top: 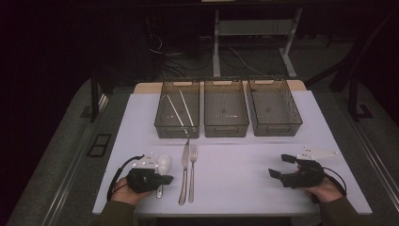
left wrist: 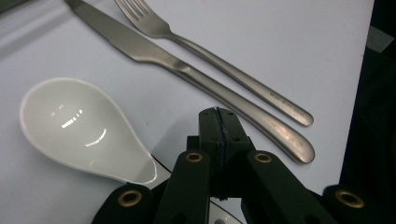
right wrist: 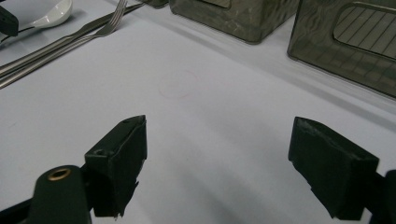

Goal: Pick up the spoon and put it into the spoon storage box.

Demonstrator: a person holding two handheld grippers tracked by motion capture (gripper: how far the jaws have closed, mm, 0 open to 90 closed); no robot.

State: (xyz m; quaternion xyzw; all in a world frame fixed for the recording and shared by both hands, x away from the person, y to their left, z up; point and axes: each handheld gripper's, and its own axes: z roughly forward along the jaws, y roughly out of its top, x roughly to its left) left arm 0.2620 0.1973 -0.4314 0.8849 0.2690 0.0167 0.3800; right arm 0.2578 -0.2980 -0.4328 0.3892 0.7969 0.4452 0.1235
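Note:
A white ceramic spoon (top: 163, 164) (left wrist: 79, 126) lies at the front left of the white table (top: 235, 150), bowl upward. My left gripper (top: 168, 179) (left wrist: 218, 121) sits just behind the bowl with its jaws pressed flat together and nothing visible between the tips. The spoon's handle runs underneath the gripper's body. A steel knife (top: 184, 172) (left wrist: 187, 72) and fork (top: 192, 172) (left wrist: 224, 70) lie side by side just right of the spoon. At the front right, my right gripper (top: 281, 165) (right wrist: 217, 158) stands open over bare tabletop, holding nothing.
Three dark see-through bins (top: 176, 132) (top: 226, 131) (top: 275, 130) stand in a row at the back of the table. The left one holds two thin pale sticks (top: 181, 110). A faint red circle (right wrist: 177, 85) marks the tabletop ahead of the right gripper.

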